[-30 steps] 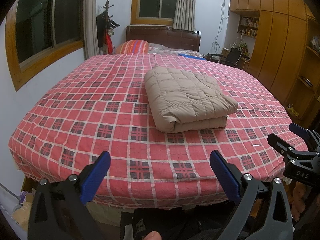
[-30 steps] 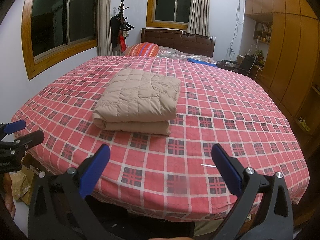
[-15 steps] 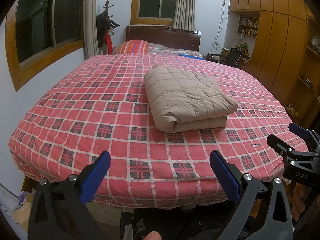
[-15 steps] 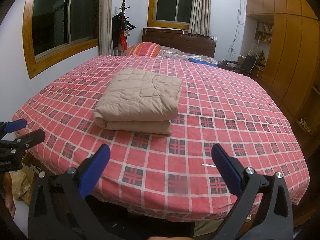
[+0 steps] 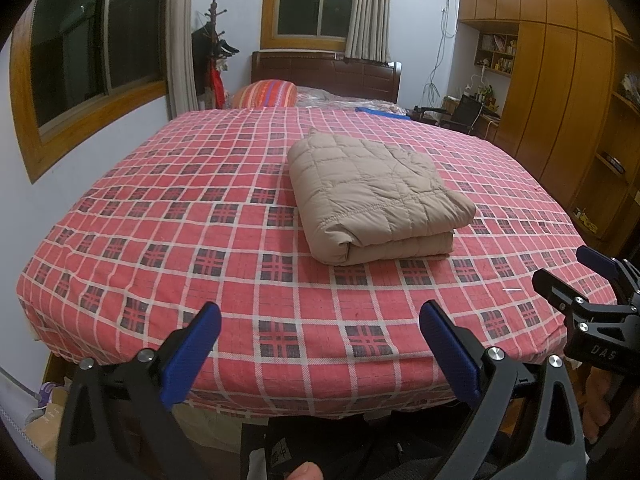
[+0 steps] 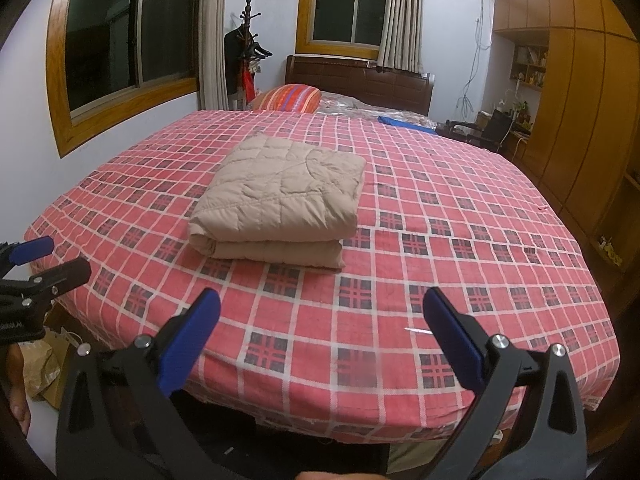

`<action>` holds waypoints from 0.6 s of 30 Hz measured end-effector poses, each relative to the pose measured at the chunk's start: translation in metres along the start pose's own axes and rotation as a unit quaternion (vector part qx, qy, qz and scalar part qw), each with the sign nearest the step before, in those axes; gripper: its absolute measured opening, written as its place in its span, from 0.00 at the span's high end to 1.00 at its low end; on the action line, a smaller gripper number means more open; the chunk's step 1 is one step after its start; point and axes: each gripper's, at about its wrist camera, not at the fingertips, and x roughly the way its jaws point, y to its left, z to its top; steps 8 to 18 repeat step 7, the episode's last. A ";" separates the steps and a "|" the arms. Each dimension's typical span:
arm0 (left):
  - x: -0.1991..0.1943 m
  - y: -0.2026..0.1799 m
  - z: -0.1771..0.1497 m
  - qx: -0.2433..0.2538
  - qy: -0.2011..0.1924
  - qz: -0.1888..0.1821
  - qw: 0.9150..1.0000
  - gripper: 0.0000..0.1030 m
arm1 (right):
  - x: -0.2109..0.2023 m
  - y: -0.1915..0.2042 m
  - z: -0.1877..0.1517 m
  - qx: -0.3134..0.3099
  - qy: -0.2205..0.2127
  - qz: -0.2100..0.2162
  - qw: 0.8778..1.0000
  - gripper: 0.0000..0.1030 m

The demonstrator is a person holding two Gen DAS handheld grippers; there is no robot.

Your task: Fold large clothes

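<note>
Nothing has shifted since a second ago: your left gripper [image 5: 320, 354] and right gripper [image 6: 322, 342] hover spread wide and empty off the bed [image 5: 224, 264]. Quilted jacket [image 5: 372, 192] sits folded mid-bed; folding looks finished, so just withdraw.

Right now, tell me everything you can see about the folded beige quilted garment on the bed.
The beige quilted puffy garment lies folded into a thick rectangular bundle with stacked layers and a rounded fold at its near edge. It rests flat on the red plaid bedsheet, near the middle. Neither tongs touch it.
</note>
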 end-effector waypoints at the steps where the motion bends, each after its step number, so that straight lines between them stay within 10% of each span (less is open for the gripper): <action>1: 0.000 0.000 0.000 0.000 0.000 0.000 1.000 0.03 | 0.000 0.000 0.000 0.000 -0.001 0.000 1.000 0.02; 18: 0.000 0.000 0.000 0.001 0.001 0.001 1.000 0.03 | 0.001 0.002 -0.001 0.000 0.002 0.004 1.000 0.02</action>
